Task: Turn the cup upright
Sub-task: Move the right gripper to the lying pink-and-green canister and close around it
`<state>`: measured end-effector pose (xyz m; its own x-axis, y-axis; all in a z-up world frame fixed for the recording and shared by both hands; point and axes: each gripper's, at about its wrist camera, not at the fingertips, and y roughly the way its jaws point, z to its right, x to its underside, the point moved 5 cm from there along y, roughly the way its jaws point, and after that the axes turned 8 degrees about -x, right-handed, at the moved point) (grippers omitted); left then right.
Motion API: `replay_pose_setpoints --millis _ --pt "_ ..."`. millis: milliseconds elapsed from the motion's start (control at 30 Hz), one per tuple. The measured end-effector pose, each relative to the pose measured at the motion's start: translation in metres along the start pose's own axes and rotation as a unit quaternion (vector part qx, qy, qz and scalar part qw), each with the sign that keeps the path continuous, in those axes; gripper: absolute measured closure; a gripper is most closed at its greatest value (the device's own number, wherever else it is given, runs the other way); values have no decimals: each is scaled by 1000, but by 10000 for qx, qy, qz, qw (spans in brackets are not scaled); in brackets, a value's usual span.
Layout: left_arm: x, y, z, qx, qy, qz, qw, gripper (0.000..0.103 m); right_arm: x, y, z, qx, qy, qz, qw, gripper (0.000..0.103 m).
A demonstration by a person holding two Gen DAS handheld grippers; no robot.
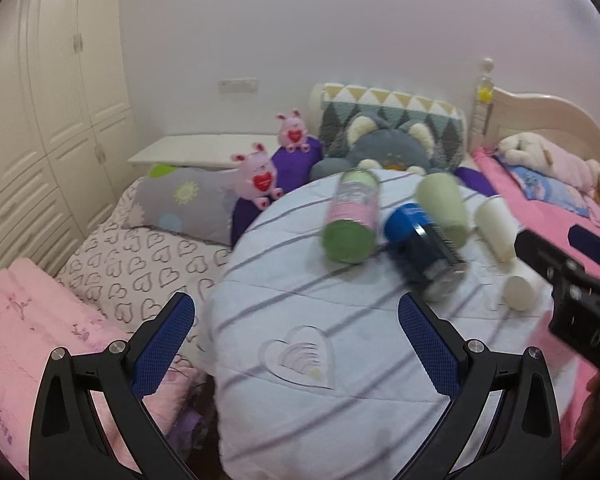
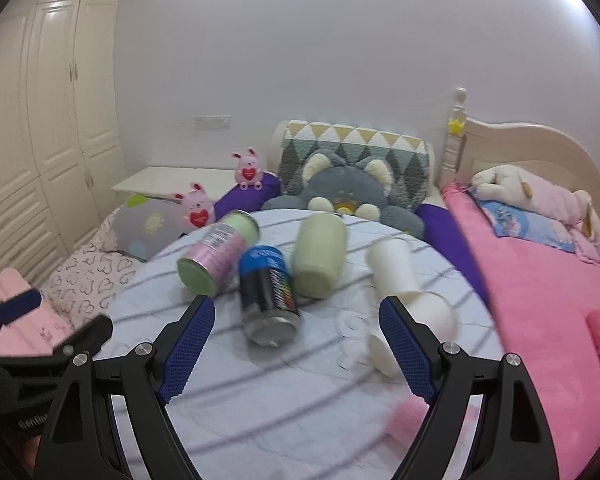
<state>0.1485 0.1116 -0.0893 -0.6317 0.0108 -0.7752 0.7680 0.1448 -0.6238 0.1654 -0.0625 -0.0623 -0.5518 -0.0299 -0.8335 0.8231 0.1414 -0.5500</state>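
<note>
Five containers: seen lying on their sides on the striped quilt (image 2: 260,400), none upright; which one counts as the cup is not settled by the pictures.
Left gripper (image 1: 296,316): held spread wide over the near edge of the quilt, nothing between its blue pads (image 1: 164,344); well short of every container.
Pink-labelled can (image 2: 216,258): laid furthest left in the row, its green end turned toward the cameras.
Blue can (image 2: 266,292): laid just beside the pink-labelled can, its metal end nearest the right gripper.
Green cup (image 2: 318,258): laid on its side at the middle of the row, close beside the blue can; contact between them cannot be told through the blur.
White cup (image 2: 396,268): laid on its side to the right of the green cup, apart from it, with a second white cup (image 2: 436,312) nearer, partly hidden behind the right finger.
Right gripper (image 2: 296,320): held wide apart with nothing clasped; the blue can is framed between its fingers.
Progress: judged as not begun, since no cup is gripped or lifted.
Left to do: a cup is to be grasped, turned mouth-up and set standing on the soft quilt, where tipping is a risk.
</note>
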Motion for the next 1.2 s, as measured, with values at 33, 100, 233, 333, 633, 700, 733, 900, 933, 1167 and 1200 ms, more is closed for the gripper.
replay_pose_setpoints --millis 33,100,233,333,633,700,733,900,933,1167,1200 --pt "0 7 -5 -32 2 -35 10000 0 -2 7 -3 -43 33 -24 10000 17" --pt "-2 23 -13 -26 17 -110 9999 0 -6 26 -12 -177 156 -98 9997 17" --pt "-7 52 -26 -54 80 -247 9996 0 -13 59 -32 -314 293 -277 9987 17" --pt "-12 73 -32 121 156 -391 9990 0 -14 80 -45 -343 359 -437 9978 17" --pt "-18 108 -55 160 71 -573 9982 0 -21 126 -71 -259 512 -763 9954 17" --pt "-17 112 -60 146 77 -586 9981 0 -22 136 -70 -137 528 -834 9950 17" --pt "-18 115 -61 144 72 -590 9981 0 -21 141 -71 -36 556 -866 9947 17" --pt "-14 126 -65 226 86 -687 9973 0 -17 160 -68 314 647 -1063 9917 17" --pt "-13 129 -65 247 112 -710 9971 0 -15 165 -69 311 654 -1123 9910 17" --pt "-11 141 -58 353 206 -807 9959 0 -17 186 -73 393 642 -1313 9885 17" --pt "-12 143 -57 355 221 -810 9958 0 -17 188 -73 383 657 -1336 9881 17"
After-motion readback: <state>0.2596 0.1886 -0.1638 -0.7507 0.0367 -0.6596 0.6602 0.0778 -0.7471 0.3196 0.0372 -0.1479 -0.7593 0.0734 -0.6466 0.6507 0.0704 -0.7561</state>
